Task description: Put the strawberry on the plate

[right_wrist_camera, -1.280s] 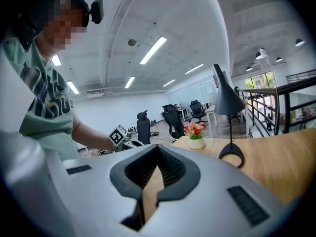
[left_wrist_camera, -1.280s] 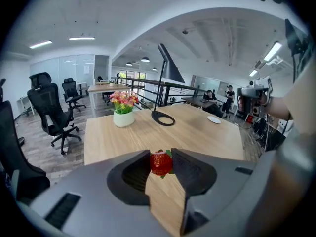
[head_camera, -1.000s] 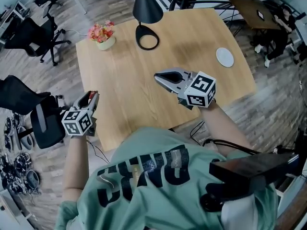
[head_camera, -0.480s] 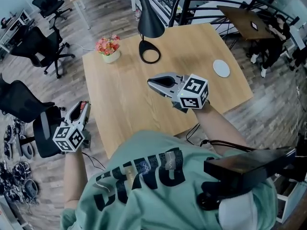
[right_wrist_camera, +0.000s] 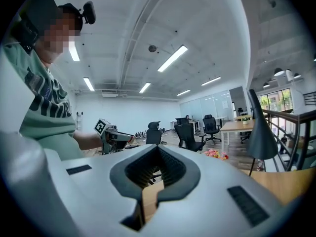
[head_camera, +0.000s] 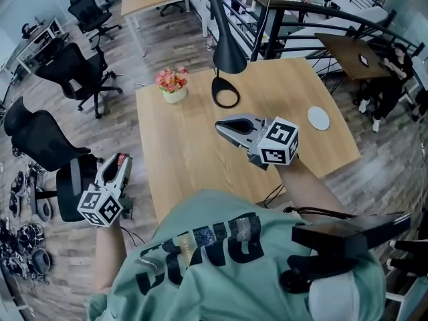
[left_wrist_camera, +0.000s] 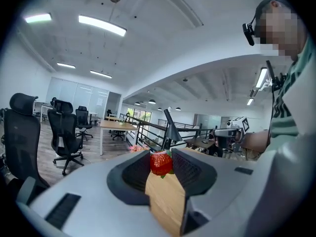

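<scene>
A red strawberry (left_wrist_camera: 159,163) with green leaves sits between the pads of my left gripper (left_wrist_camera: 161,155), which is shut on it. In the head view the left gripper (head_camera: 120,163) hangs over the floor, left of the wooden table (head_camera: 180,146), with the strawberry (head_camera: 122,157) at its tip. The small white plate (head_camera: 319,118) lies near the table's right edge. My right gripper (head_camera: 219,124) hovers over the middle of the table, shut and empty; its tips (right_wrist_camera: 157,147) meet with nothing between them. It sees the left gripper (right_wrist_camera: 116,136) across the room.
A black lamp (head_camera: 229,57) with a ring base (head_camera: 226,99) and a pot of flowers (head_camera: 173,84) stand at the table's far side. Black office chairs (head_camera: 40,146) stand left of the table, near the left gripper. A railing (head_camera: 314,12) runs behind.
The left gripper with the strawberry has drifted left and down, away from the table's front corner. The head view has lifted, showing more of the room. The right gripper stays over the table.
</scene>
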### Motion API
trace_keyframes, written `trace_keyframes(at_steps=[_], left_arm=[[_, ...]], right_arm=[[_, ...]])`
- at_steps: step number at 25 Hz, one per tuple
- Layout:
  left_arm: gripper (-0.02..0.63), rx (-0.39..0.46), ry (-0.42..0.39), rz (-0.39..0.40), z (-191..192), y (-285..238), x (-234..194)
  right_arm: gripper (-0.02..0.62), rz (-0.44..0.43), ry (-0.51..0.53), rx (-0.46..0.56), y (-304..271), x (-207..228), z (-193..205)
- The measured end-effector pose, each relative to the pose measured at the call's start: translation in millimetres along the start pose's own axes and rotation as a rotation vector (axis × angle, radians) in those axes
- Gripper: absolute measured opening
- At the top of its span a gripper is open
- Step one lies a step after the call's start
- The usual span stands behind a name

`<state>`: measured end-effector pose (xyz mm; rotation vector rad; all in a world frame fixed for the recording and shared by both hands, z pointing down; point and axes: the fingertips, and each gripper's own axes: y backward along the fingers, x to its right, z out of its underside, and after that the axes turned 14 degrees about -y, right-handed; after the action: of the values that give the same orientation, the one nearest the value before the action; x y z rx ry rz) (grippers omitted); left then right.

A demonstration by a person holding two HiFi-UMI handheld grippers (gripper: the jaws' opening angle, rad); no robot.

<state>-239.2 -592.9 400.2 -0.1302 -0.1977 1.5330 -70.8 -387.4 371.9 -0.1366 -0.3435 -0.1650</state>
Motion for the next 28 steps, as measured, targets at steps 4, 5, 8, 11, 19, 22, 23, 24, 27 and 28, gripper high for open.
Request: trace_keyframes(at_steps=[4, 5, 8, 11, 19, 22, 23, 24, 27, 28], left_arm=[[0.137, 0.052, 0.016, 0.017, -6.3, 8.7, 6.2], [0.137, 0.063, 0.019, 0.021, -7.0, 11.3, 5.2], [0.137, 0.085, 0.017, 0.035, -8.7, 19.2, 2.9], [0.137, 0.101, 0.004, 0.051, -10.5, 26.9, 3.8], [0.137, 0.118, 0.018, 0.149, 10.7, 56.5, -10.2], [0.137, 0.125, 0.033, 0.192, 20.3, 67.8, -17.8], [0.137, 0.13, 0.038, 0.209, 23.4, 71.0, -20.3], [0.137, 0.133, 0.041, 0.227, 26.2, 73.6, -22.1], [0.137, 0.136, 0.037, 0.281, 30.4, 75.1, -20.5], [0.137, 0.136, 0.034, 0.296, 30.1, 73.8, -17.6]], right_arm=[[0.006, -0.004, 0.018, 0.005, 0.0, -4.5, -4.6], [0.006, -0.001, 0.019, 0.008, -1.4, -5.8, -5.4], [0.006, 0.011, 0.022, 0.017, -4.8, -12.2, -9.3], [0.006, 0.025, 0.024, 0.016, -6.7, -19.7, -10.1], [0.006, 0.101, -0.008, 0.014, -28.1, -47.9, 1.4], [0.006, 0.137, -0.05, 0.024, -31.8, -58.8, 10.5], [0.006, 0.15, -0.065, 0.023, -33.1, -62.9, 15.2], [0.006, 0.163, -0.077, 0.018, -33.9, -67.2, 20.2], [0.006, 0.194, -0.089, 0.003, -32.8, -77.7, 30.4], [0.006, 0.2, -0.09, 0.005, -30.9, -79.4, 30.6]])
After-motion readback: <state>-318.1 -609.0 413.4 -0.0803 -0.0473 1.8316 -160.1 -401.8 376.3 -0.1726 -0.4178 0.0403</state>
